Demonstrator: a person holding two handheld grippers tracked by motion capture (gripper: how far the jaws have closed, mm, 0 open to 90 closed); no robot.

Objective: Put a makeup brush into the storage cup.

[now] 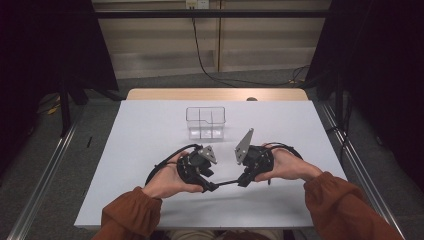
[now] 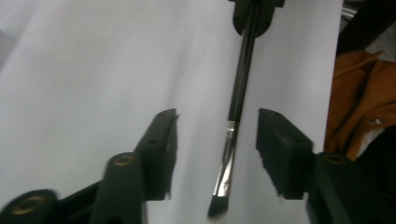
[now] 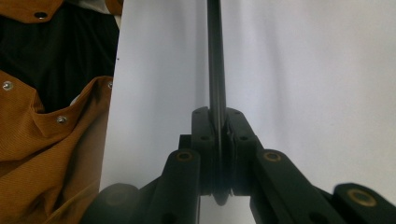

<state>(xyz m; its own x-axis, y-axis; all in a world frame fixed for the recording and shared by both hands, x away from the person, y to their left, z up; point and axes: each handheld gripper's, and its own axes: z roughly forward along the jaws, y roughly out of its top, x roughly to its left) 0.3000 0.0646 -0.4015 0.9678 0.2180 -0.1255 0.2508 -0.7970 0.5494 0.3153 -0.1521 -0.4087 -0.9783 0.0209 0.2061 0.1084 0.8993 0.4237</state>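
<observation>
Left gripper view is showing the left gripper [image 2: 217,140] with its jaws standing apart, and a slim makeup brush [image 2: 238,100] is running between them without either pad touching it. Its metal ferrule and dark bristle tip are lying in the gap, near the bottom of that view, while the black handle is reaching up to the right gripper [image 2: 254,14], which is clamping the far end. So the brush is hanging in the air over the white table [image 2: 93,70], carried by one tool alone. This reads as a handover: the left jaws are parted around the bristle end so that the brush stays with the other tool.

Right gripper view is confirming the grip. The right gripper [image 3: 217,122] is pressing its two black pads tight on the brush handle [image 3: 215,56], which is standing straight up out of the closed jaws, so the thin rod is being kept from tilting or slipping.

High view is showing both hands low near the front of the table [image 1: 150,130], the left gripper [image 1: 212,185] and the right gripper [image 1: 242,181] pointing toward each other with the brush [image 1: 227,183] bridging the short gap between them. A clear plastic organizer box [image 1: 205,122] with dividers is standing upright farther back, well apart from the hands. Judging from that layout, the box is the likely place for the brush, and holding it by the handle end would leave the bristles free to go in first.
</observation>
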